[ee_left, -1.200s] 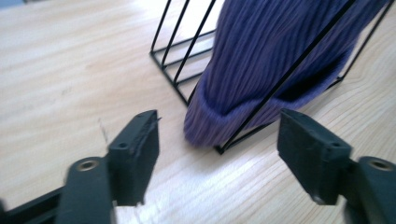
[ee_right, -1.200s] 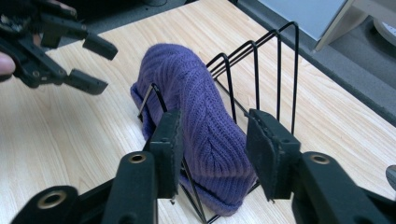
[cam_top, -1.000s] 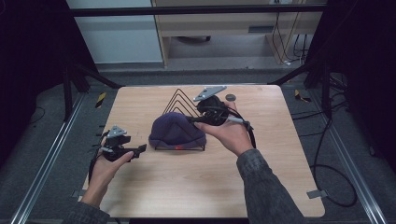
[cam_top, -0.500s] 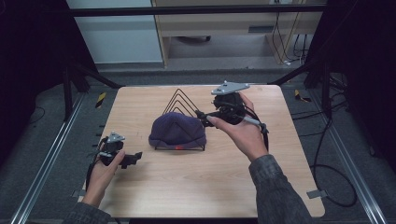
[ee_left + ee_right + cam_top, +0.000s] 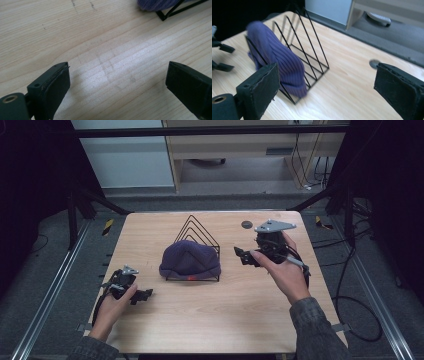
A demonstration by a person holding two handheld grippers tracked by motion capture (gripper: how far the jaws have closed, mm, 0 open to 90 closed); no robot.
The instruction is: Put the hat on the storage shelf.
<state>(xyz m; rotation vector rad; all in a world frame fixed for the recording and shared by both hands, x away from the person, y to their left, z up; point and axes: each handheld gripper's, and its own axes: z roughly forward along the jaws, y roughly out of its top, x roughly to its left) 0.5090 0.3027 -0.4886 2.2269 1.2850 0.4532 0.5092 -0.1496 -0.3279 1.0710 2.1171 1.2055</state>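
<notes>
Both tongs open, beanie point(image 5: 190, 259) draping rack point(image 5: 197, 227)

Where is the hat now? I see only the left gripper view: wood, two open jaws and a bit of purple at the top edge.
Observer: The hat hangs over the front wires of the black wire rack at the middle of the table.
Operator: Does the right gripper hold it?
Observer: No. The right gripper is off to the right of the rack, apart from the hat, jaws wide open with nothing between them.
Operator: Is something else on the table?
Observer: Yes, a small dark round thing lies near the far edge, behind the right gripper. What it is I cannot tell.
</notes>
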